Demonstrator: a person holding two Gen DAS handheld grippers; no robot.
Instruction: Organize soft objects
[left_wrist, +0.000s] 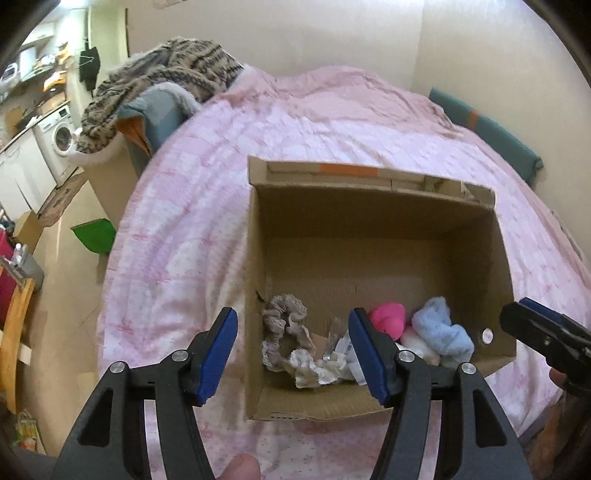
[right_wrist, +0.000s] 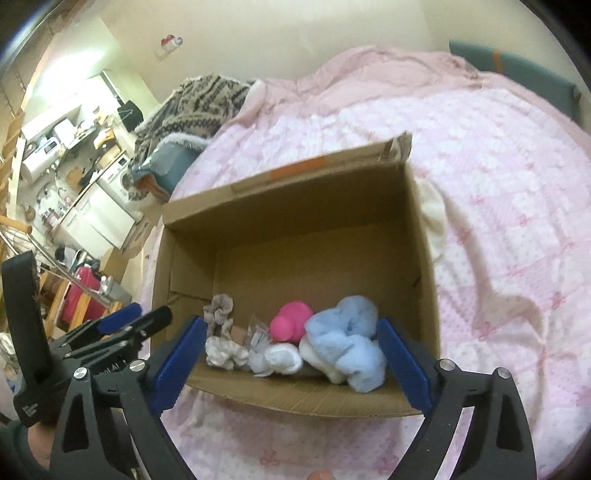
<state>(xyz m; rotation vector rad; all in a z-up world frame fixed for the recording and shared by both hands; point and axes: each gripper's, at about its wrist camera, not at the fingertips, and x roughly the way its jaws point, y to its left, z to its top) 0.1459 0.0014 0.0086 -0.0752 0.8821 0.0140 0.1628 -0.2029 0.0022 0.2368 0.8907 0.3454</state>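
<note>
Both tongs share one build: the left tongs (left_wrist: 293, 356) and right tongs (right_wrist: 291, 363) have black ribbed arms, silver screw heads and blue pads (left_wrist: 218, 354).

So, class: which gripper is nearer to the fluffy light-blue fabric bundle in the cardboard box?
Right. The right gripper hangs open just above the fluffy light-blue fabric bundle; the left gripper, also open, hovers over the beige lace scrunchie across the cardboard box.

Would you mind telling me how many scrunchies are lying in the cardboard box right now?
2 clearly: a beige lace scrunchie at the left near corner, and a fluffy light blue scrunchie at the right. The pale frilly piece below the beige one may be a third; others could be hidden.
</note>
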